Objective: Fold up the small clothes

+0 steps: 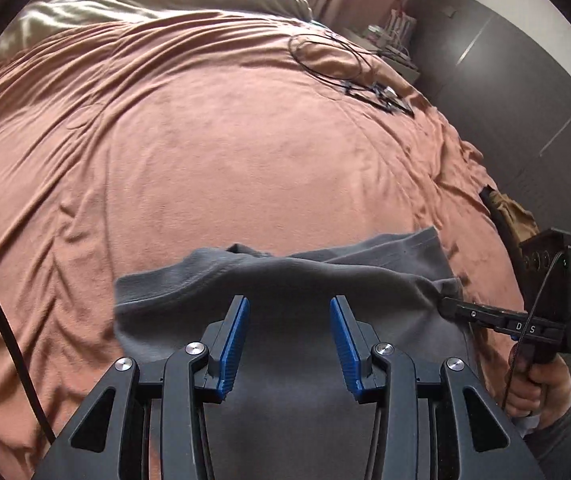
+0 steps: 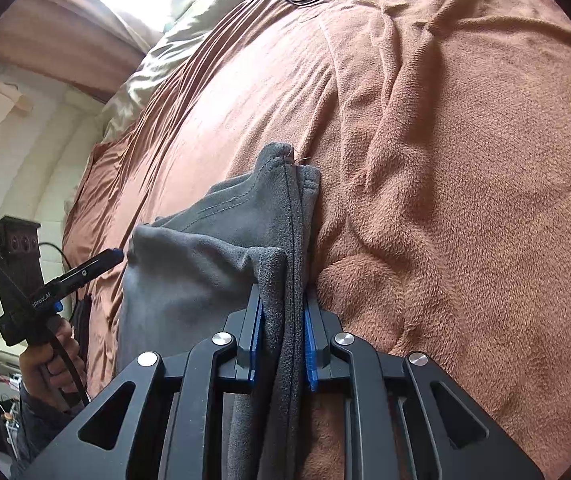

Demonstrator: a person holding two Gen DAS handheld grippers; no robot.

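On brown blanket (image 1: 205,152): grey garment (image 1: 285,280) bunched. Right gripper (image 2: 283,340) pinches its seamed edge; left gripper (image 1: 289,340) spread above cloth, gripping nothing.

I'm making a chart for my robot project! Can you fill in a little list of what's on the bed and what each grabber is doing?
surface: bed with brown blanket
clothing: grey garment, partly bunched
right gripper: shut on the garment's edge
left gripper: open above the garment, gripping nothing
also on bed: black cables, far side
bedding: olive pillow at the head
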